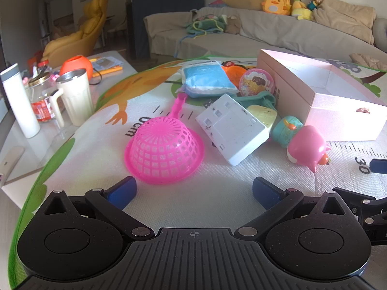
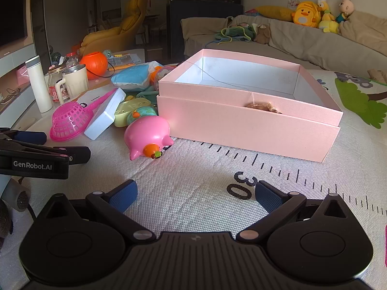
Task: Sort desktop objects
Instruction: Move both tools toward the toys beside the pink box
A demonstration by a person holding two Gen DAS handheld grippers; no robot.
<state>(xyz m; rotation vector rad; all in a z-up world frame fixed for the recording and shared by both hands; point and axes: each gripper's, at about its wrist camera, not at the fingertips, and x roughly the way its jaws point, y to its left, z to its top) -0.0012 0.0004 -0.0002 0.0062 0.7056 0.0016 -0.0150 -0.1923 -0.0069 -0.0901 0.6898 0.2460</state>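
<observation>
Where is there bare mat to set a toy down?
Free: the mat between the right tongs and the pink box. The box's inside looks bare too. Crowded: left of the box, from pink pig to pink strainer.

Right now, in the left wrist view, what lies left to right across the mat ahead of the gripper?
Upside-down pink plastic mesh strainer → white rectangular plastic box → pink plastic pig toy → open pink cardboard box. The smaller toys behind them overlap too much to place.
</observation>
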